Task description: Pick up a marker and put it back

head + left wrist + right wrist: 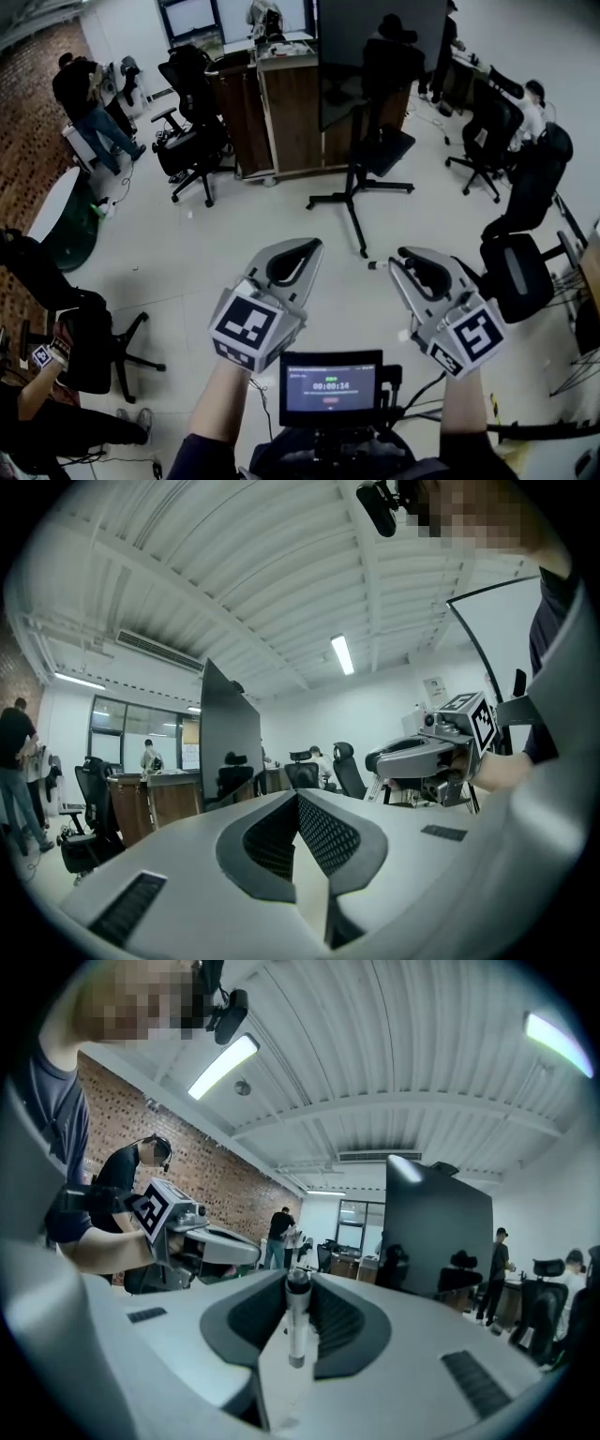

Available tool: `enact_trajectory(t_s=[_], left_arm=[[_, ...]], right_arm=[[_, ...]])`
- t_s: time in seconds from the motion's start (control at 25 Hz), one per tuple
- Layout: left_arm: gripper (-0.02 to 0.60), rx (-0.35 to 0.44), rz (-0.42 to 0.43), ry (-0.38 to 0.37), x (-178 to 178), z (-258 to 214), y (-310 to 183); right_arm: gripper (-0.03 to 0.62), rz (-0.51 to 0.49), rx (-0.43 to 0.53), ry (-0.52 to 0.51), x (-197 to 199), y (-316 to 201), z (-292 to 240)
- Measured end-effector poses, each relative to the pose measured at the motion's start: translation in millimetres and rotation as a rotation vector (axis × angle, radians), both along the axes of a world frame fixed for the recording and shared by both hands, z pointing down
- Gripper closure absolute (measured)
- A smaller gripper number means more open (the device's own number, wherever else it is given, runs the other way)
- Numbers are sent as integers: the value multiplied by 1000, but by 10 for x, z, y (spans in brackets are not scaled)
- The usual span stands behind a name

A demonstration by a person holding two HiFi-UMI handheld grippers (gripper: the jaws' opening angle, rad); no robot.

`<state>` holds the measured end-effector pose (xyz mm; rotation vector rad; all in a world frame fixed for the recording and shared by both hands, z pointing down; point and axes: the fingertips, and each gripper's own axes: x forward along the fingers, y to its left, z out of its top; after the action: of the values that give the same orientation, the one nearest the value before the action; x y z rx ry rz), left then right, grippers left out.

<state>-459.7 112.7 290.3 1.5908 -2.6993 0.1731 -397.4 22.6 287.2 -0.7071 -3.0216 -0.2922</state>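
Observation:
In the right gripper view a white marker (297,1321) stands upright between the dark pads, and my right gripper (298,1283) is shut on it. From the head view the marker's end (377,265) pokes out to the left of my right gripper (398,258). My left gripper (314,246) is held beside it at the same height, above the pale floor. The left gripper view shows my left gripper (298,797) with its jaw tips together and nothing between them. Each gripper appears in the other's view: the right gripper (422,761) and the left gripper (202,1241).
A black board on a wheeled stand (361,183) is ahead on the floor, with a wooden desk (286,108) behind it. Office chairs stand left (192,141) and right (516,267). People are at the far left (84,94) and lower left. A small screen (330,384) hangs below my hands.

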Motion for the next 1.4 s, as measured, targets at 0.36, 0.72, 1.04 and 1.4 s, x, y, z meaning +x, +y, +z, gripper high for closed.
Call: enact_trajectory(t_s=[0.36,0.72,1.04,1.4], left_arm=[[581,-13,-70,4,-1145,-98,-437],[581,-45,-72,41,-1799,-34,-459],[581,-20,47,45,-2336,72,-581],[581,-19,270,53,-2933,136,-1019]], right_arm=[[502,-77,-55,13,-1182,-480,12],[502,-116,-70,10,-1847,-477,-75],[502,-42,-46,13,-2322,-392,-61],[502,150,-8,35,-2839,-584,-54]])
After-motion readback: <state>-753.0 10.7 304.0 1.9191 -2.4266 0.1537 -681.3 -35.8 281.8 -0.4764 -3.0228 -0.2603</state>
